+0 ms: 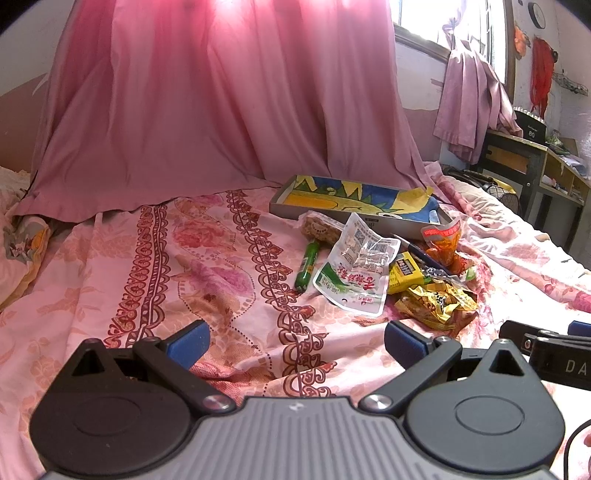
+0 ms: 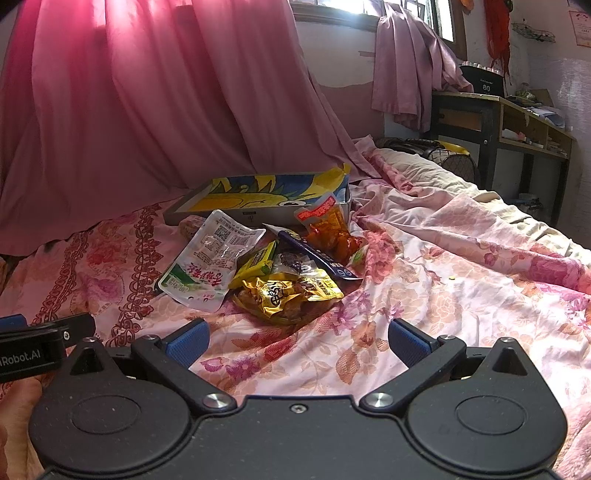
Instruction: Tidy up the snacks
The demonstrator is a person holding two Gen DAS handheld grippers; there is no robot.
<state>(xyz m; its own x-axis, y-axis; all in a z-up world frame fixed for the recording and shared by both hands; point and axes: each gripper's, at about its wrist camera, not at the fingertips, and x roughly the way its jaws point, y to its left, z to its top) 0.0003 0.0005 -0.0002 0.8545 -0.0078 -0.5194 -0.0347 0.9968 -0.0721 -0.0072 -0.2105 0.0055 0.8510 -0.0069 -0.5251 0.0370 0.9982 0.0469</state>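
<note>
step: first pick | both hand-held grippers, left (image 1: 293,341) and right (image 2: 297,341), released, empty | take yellow packet (image 2: 291,291) by its near edge; lift clear into tray (image 2: 184,208)

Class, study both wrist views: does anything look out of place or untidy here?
Yes. The snack packets lie heaped on the bedsheet in front of the tray, none inside it. A green stick snack lies apart, left of the heap.

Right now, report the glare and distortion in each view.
Left wrist: window blown out white, curtain top washed by backlight, fisheye bends edges, corners black. Right wrist: same curtain glare, snacks sharp, desk curved.
</note>
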